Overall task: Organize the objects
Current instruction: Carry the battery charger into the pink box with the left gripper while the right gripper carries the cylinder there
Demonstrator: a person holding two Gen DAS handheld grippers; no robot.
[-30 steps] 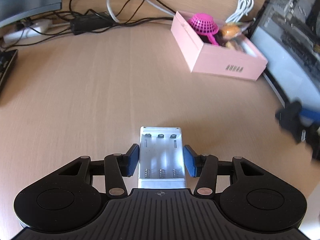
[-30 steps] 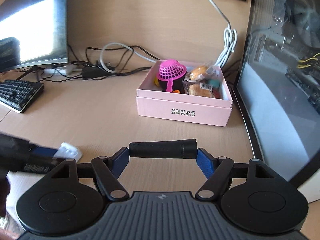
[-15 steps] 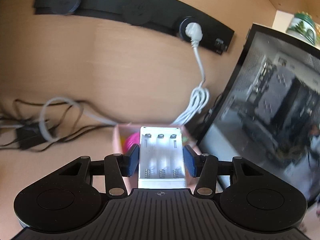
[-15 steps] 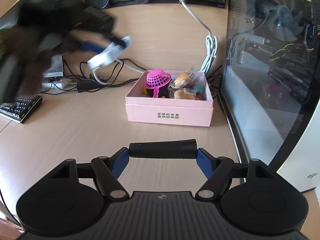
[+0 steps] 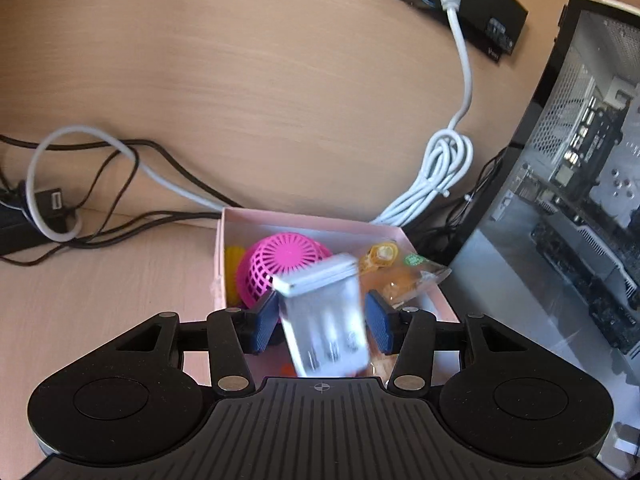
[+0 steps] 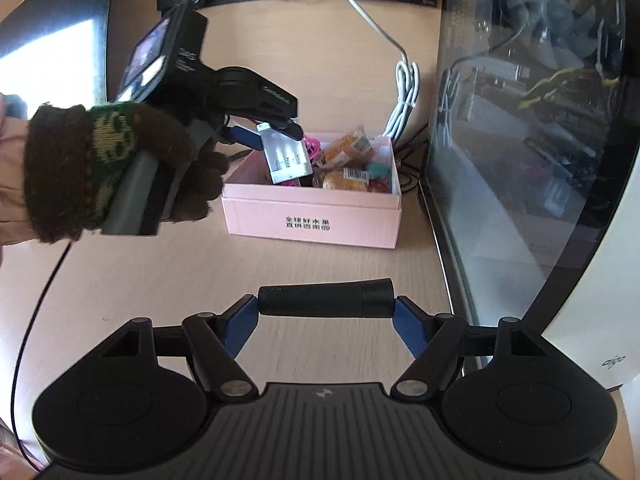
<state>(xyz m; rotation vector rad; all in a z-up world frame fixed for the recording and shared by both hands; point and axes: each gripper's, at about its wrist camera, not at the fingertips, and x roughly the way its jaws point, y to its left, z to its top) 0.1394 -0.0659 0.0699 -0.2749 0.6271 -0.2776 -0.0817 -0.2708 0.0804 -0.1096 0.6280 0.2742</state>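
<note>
Battery charger (image 5: pixel 322 312) smeared with blur in the left wrist view, so its slots and its contact with the pads were hard to read; it sat tilted between the left gripper's (image 5: pixel 322 322) fingers, its sides meeting both blue pads, fingers at a middling gap closed on it. It hung just over the open pink box (image 5: pixel 304 218), hiding part of the magenta mesh basket (image 5: pixel 280 260) and the wrapped snacks (image 5: pixel 400 280) inside. Box's near end was cut off behind the gripper body. In the right view a gloved hand (image 6: pixel 120 168) held that gripper angled downward toward the box. Right gripper (image 6: pixel 324 300) hovered above the desk (image 6: pixel 160 280), well short of the box, fingers wide and clamped on the ends of a black cylinder (image 6: pixel 360 298) lying crosswise.
</note>
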